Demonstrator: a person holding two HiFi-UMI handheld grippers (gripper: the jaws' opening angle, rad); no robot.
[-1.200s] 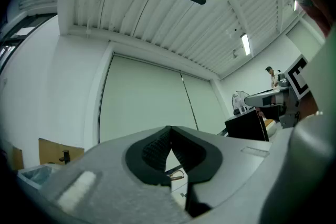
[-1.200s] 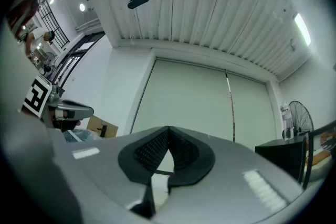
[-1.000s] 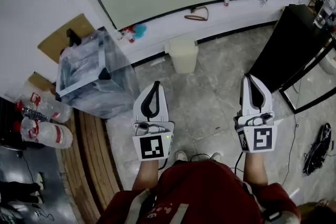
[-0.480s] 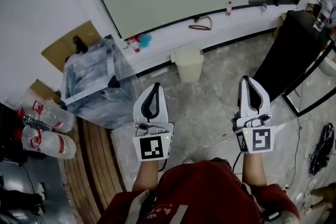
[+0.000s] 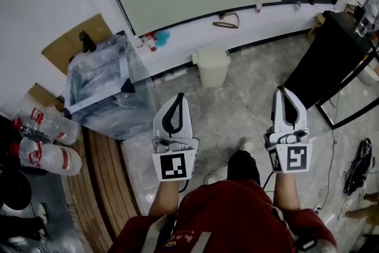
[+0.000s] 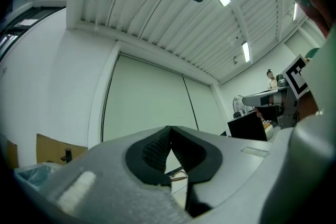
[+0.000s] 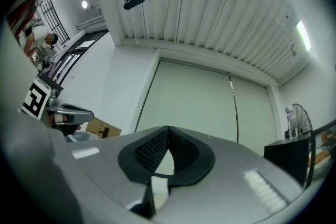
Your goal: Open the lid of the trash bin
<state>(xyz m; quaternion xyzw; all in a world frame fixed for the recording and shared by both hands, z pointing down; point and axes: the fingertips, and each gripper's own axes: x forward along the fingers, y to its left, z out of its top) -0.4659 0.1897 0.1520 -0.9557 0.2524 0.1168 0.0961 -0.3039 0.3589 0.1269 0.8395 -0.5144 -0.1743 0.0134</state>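
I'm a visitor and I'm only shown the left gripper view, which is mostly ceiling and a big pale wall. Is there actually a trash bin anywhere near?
Observer: Yes. The head view shows a small pale trash bin standing on the floor, ahead of the person.
Operator: Is its top open?
Observer: No, its lid looks closed.
Operator: Is either tool touching it?
Observer: No. The left gripper and the right gripper are both short of it, with bare floor in between.
Operator: Is the other tool holding something?
Observer: No. The right gripper view shows its jaws shut with nothing between them.
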